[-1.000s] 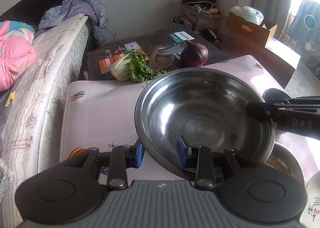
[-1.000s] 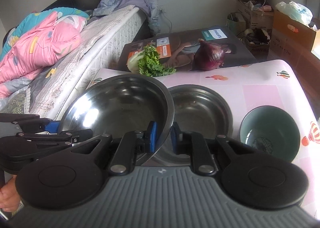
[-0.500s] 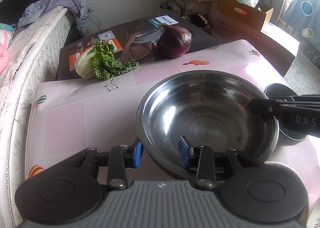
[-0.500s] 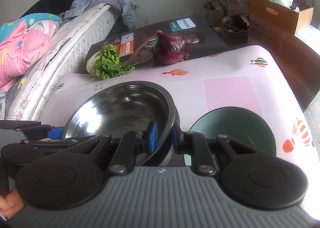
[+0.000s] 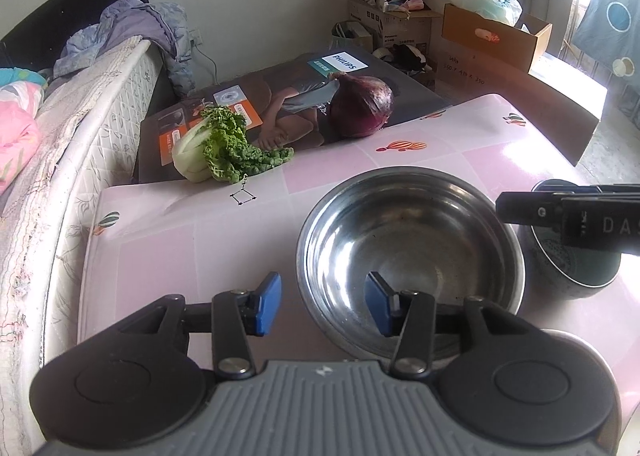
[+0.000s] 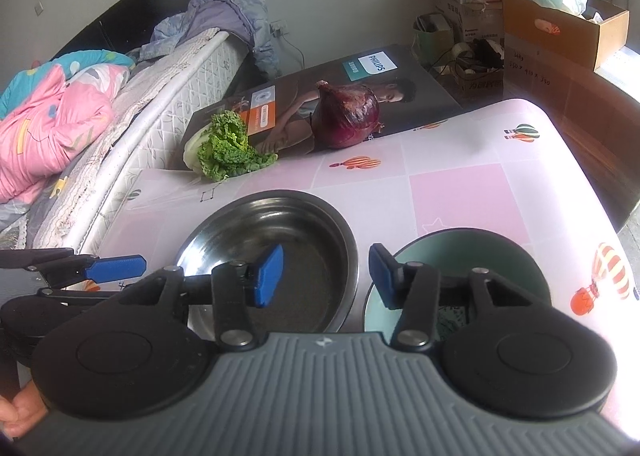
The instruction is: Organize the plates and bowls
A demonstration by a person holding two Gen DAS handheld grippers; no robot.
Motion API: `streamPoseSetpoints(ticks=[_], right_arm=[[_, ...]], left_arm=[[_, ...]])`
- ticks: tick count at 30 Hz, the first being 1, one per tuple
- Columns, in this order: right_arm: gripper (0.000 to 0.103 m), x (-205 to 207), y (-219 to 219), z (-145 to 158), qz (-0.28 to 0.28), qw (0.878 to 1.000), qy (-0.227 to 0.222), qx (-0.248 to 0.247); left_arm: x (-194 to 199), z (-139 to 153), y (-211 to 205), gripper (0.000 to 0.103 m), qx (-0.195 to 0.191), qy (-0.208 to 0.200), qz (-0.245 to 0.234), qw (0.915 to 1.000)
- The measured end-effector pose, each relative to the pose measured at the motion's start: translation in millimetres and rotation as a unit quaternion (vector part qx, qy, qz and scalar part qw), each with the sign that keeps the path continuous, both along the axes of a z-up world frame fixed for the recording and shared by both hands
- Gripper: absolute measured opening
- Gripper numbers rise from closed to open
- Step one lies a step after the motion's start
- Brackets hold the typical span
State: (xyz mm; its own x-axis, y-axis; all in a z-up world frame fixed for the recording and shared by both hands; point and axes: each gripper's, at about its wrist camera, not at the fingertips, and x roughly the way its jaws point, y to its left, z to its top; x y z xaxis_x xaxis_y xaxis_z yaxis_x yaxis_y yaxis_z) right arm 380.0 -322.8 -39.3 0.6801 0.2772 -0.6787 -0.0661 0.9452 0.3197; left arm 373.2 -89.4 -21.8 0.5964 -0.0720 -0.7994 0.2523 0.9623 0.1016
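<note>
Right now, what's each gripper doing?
Left gripper: jaws opening, straddling the steel bowl rim, not gripping.
Right gripper: jaws opening, holding nothing.

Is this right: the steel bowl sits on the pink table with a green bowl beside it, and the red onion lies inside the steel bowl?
Not quite. The red onion lies beyond the steel bowl, at the pink table's far edge beside the leafy greens; the bowl holds nothing, as the right wrist view shows. The green bowl does sit beside it.

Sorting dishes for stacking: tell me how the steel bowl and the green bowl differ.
The steel bowl is bare shiny metal; the green bowl is matte green inside, dark outside. The steel bowl is wider and shallower; the green bowl is narrower with steeper walls. Both stand upright and empty, side by side on the pink table.
</note>
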Motion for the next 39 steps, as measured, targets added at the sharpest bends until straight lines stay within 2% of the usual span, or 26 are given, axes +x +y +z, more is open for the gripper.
streamPoseSetpoints(ticks=[4, 8, 12, 15, 19, 22, 30, 39], right_arm=[[0.047, -16, -16, 14, -0.008, 1.0, -0.008, 0.014], [0.047, -40, -38, 27, -0.023, 1.0, -0.011, 0.016], [0.047, -65, -66, 33, -0.047, 0.999, -0.011, 0.013], [0.047, -80, -90, 30, -0.068, 0.997, -0.001, 0.019], [0.043, -91, -114, 21, -0.085, 0.996, 0.012, 0.029], [0.037, -91, -125, 15, -0.09, 0.995, 0.01, 0.027], [0.021, -62, -137, -15, -0.091, 0.993, 0.03, 0.064], [0.008, -42, -144, -45, -0.087, 0.991, 0.048, 0.093]], left_arm=[[-15, 16, -7, 0.054, 0.002, -0.013, -0.011, 0.9999], [-34, 30, -27, 0.065, 0.014, -0.027, -0.051, 0.9982], [-50, 33, -54, 0.066, 0.01, -0.021, -0.087, 0.9959], [-58, 32, -76, 0.066, -0.013, -0.012, -0.103, 0.9945], [-50, 23, -98, 0.065, -0.059, 0.032, -0.097, 0.993], [-39, 14, -107, 0.055, -0.088, 0.062, -0.085, 0.9906], [-12, -10, -125, 0.023, -0.111, 0.108, -0.062, 0.9861], [-2, -19, -125, 0.023, -0.124, 0.117, -0.046, 0.9843]])
